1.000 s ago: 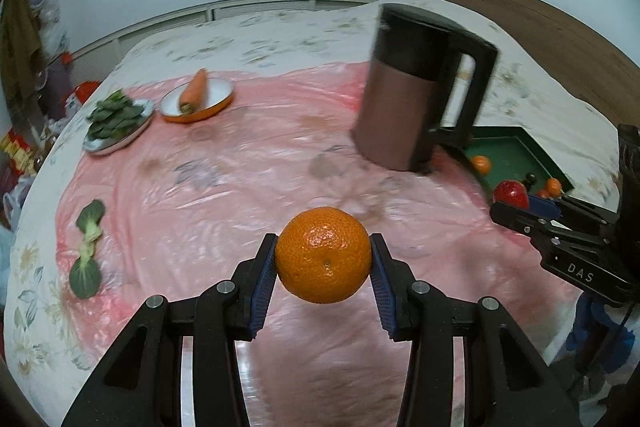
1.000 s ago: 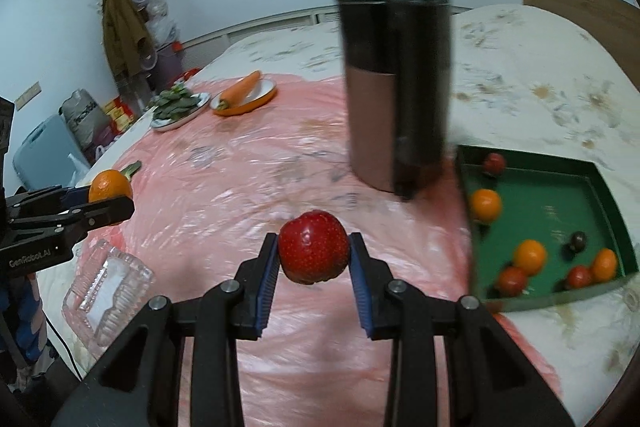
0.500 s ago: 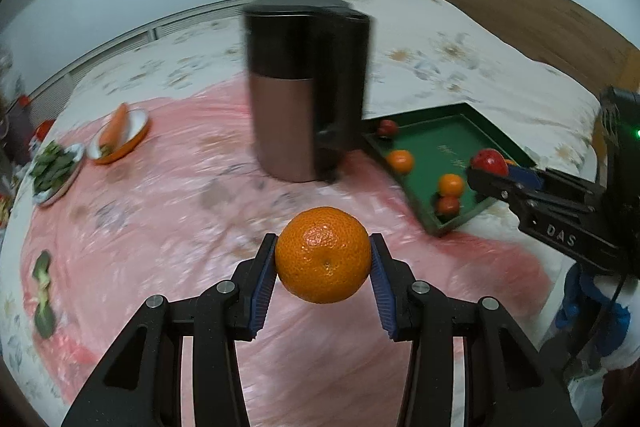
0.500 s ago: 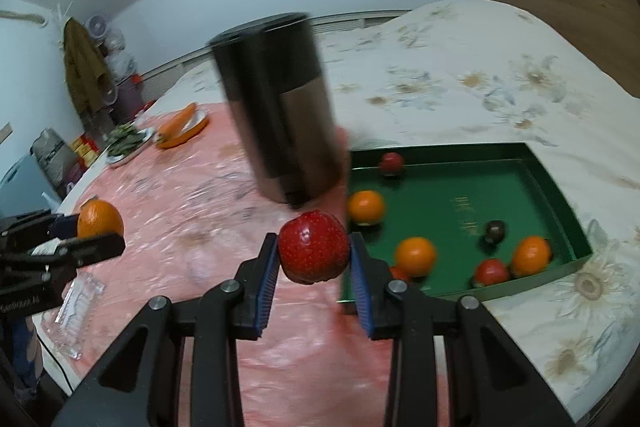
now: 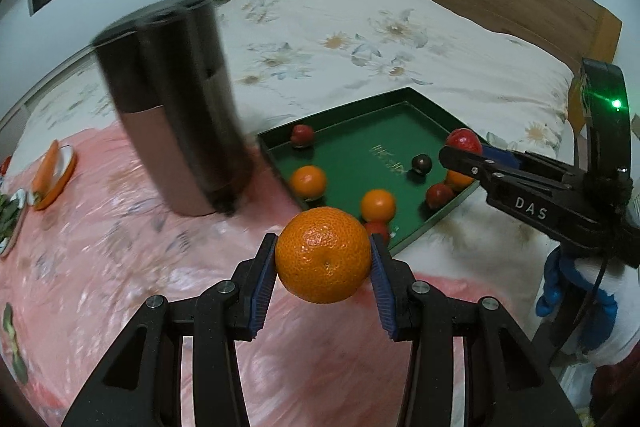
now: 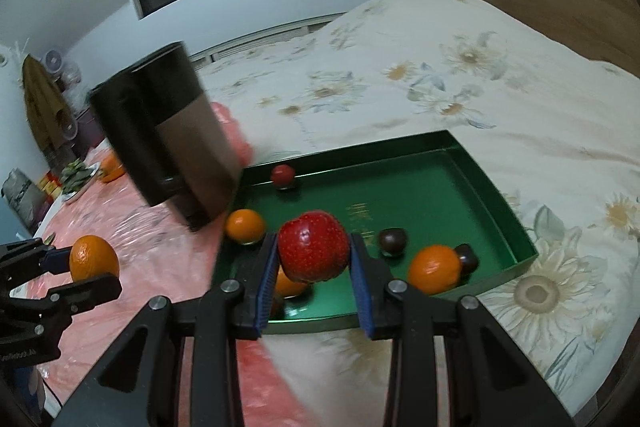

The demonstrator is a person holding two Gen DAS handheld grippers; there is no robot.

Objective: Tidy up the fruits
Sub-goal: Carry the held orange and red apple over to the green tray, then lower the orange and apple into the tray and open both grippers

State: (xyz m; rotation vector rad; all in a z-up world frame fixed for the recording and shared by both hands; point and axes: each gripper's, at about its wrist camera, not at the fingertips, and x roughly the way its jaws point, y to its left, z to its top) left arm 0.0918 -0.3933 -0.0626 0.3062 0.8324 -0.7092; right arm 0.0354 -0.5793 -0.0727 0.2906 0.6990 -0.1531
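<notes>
The left tongs (image 5: 323,261) are clamped on an orange (image 5: 323,260), both blue pads pressed to its sides; its skin is bright, pitted and glossy, with a small navel facing the camera. It hangs above the pink sheet (image 5: 100,247), just short of the tray's near corner. The right tongs (image 6: 313,253) grip a strawberry (image 6: 313,246), deep red, seed-dotted and shiny, held over the near part of the green tray (image 6: 496,187). The tray lies on the flowered bed (image 6: 440,67) and holds several oranges, small red fruits and dark round ones. A dark kettle (image 5: 172,131), motion-blurred, stands on the pink sheet beside the tray.
</notes>
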